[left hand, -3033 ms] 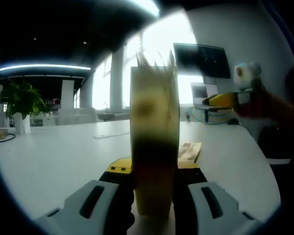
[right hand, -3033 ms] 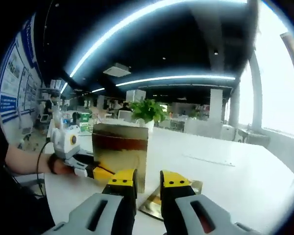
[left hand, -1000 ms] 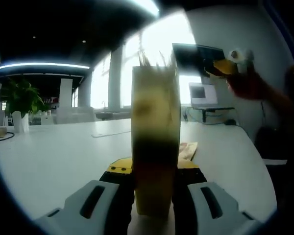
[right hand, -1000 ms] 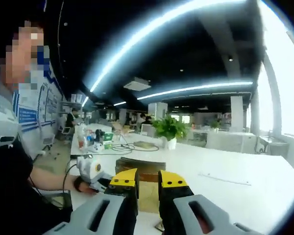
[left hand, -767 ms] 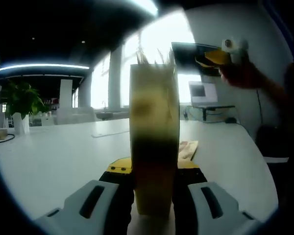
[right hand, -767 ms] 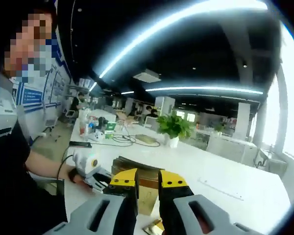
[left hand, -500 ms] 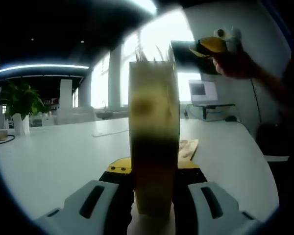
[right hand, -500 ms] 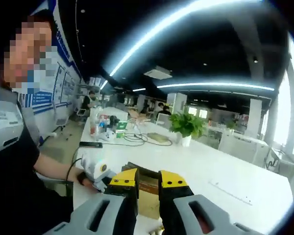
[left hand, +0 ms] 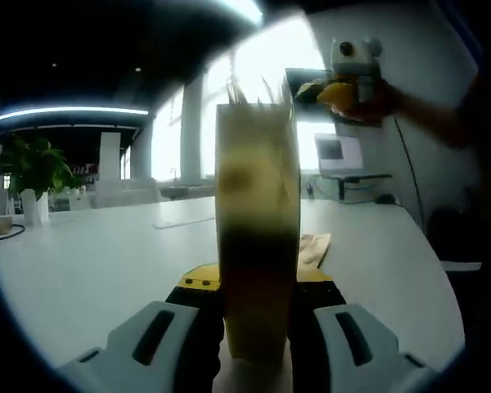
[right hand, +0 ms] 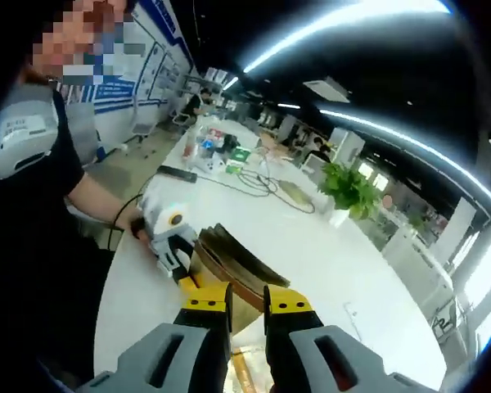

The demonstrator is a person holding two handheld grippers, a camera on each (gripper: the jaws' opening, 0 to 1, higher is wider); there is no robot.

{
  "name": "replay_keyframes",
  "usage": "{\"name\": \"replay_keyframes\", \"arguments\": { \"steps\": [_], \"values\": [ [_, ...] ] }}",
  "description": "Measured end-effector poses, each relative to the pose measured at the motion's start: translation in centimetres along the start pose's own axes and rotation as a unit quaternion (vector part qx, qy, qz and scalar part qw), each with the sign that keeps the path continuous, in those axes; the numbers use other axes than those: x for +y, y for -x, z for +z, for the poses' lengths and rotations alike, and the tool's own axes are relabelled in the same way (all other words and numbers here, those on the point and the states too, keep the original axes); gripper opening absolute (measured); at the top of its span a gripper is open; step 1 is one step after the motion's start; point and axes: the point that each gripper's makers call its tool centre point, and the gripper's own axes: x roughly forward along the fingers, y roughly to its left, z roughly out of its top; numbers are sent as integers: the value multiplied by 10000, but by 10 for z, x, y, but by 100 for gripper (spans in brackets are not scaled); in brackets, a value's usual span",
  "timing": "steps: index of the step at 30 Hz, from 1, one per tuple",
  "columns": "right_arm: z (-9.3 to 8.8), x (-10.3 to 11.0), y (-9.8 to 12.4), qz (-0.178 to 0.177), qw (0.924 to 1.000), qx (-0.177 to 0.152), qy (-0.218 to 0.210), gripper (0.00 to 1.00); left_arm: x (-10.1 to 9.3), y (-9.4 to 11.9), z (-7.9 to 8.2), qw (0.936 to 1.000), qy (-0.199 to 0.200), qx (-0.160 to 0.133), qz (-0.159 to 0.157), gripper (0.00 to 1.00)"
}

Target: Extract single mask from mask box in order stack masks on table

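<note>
Left gripper (left hand: 254, 286): I have its jaws clamped on the mask box (left hand: 257, 229), upright on the white table (left hand: 106, 254).
Right gripper (right hand: 247, 304): raised above the box, jaws nearly together; whether they pinch anything I cannot tell.
Mask packet (left hand: 313, 248): flat on the table, just right of the box.

The left gripper view sits low, just above the white table (left hand: 90, 270), looking level along its own jaws, with the mask box (left hand: 258, 246) pressed close against the lens and bright windows behind. The right gripper view hangs high and tilted, looking down across the same table (right hand: 327, 262) from further off, towards the person. Both views share the box (right hand: 233, 266) and the tabletop, and each catches the other gripper.
</note>
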Motion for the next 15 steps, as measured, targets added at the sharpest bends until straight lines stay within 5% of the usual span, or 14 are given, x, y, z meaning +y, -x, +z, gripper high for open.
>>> {"name": "replay_keyframes", "arguments": {
  "steps": [4,10,15],
  "values": [
    [-7,5,-5,379,9980,321,385,11,-2,0,1,10000,-9,-4,-5,20],
    [-7,-6,-12,487,9968,420,482,11,-2,0,1,10000,-17,-5,-6,20],
    [-9,-6,-17,637,9898,766,1023,11,-2,0,0,10000,-19,-8,-8,20]
  ]
}}
